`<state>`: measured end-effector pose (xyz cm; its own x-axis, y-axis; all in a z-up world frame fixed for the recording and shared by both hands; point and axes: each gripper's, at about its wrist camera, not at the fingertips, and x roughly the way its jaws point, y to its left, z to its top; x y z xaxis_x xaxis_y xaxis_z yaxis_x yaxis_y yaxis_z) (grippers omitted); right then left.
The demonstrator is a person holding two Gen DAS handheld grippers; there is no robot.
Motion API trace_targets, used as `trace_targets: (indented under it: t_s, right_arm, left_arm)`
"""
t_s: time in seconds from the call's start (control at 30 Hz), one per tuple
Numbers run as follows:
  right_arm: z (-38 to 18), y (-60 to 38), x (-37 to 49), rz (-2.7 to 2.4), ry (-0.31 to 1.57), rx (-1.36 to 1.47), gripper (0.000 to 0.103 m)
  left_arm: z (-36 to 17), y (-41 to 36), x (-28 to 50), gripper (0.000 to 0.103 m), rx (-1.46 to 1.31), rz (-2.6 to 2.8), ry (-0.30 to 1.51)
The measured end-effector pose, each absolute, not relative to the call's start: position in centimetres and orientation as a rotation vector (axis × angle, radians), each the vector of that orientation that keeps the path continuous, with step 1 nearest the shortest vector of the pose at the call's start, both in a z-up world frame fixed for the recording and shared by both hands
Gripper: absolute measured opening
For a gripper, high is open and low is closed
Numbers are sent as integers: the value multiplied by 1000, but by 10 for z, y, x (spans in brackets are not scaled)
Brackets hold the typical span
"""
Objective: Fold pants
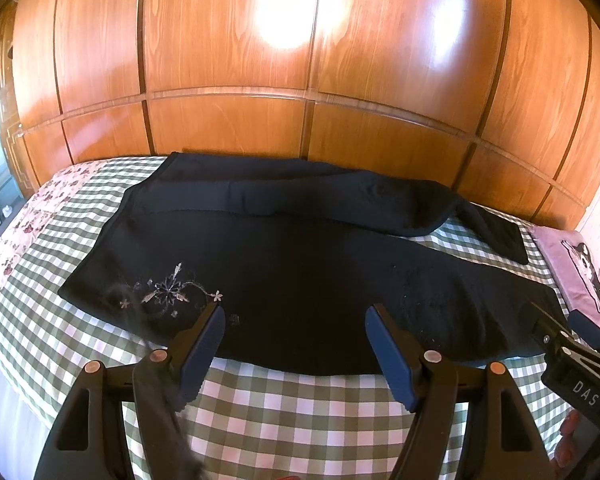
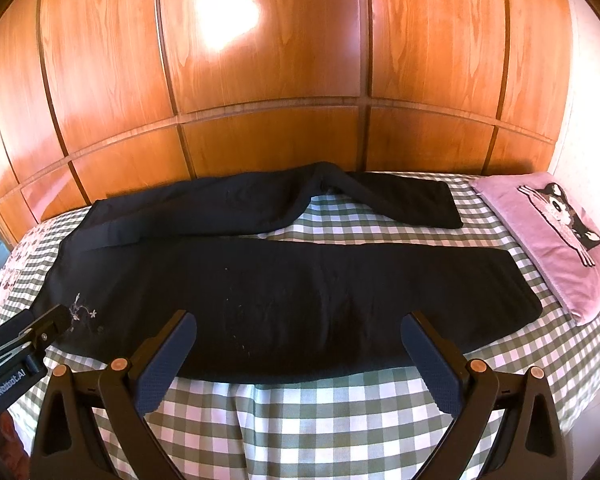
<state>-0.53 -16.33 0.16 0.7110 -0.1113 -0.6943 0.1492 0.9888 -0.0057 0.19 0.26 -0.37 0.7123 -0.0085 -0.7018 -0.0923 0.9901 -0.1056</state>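
Both tools hang over the near edge of the bed (image 2: 300,420), jaws spread wide with nothing between them. Just beyond the left tool (image 1: 294,316) lies the waist end of the black pants (image 1: 300,264), with an embroidered flower (image 1: 168,294) to the left of its tip. Ahead of the right tool (image 2: 300,322) stretches the nearer leg, flat on the checked cover; the farther leg is bent back on itself past it. Right of that tool sits a pink pillow (image 2: 548,236). Wooden panels (image 2: 268,60) rise behind the bed.
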Motion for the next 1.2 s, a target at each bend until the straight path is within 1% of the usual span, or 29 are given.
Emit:
trace_targets:
  t_s: [0.17, 0.33, 0.87, 1.2]
  right_arm:
    - [1, -163, -4, -141, 772, 50, 103]
    - [-1, -163, -2, -139, 779, 47, 103]
    - [-9, -173, 1, -151, 802, 61, 103]
    - [-19, -197, 2, -211, 822, 79, 103]
  left_arm:
    - [-5, 4, 2, 74, -149, 39, 776]
    - [-8, 4, 4, 74, -102, 62, 763]
    - [-24, 13, 13, 74, -102, 85, 854]
    - [-55, 49, 23, 74, -278, 91, 964]
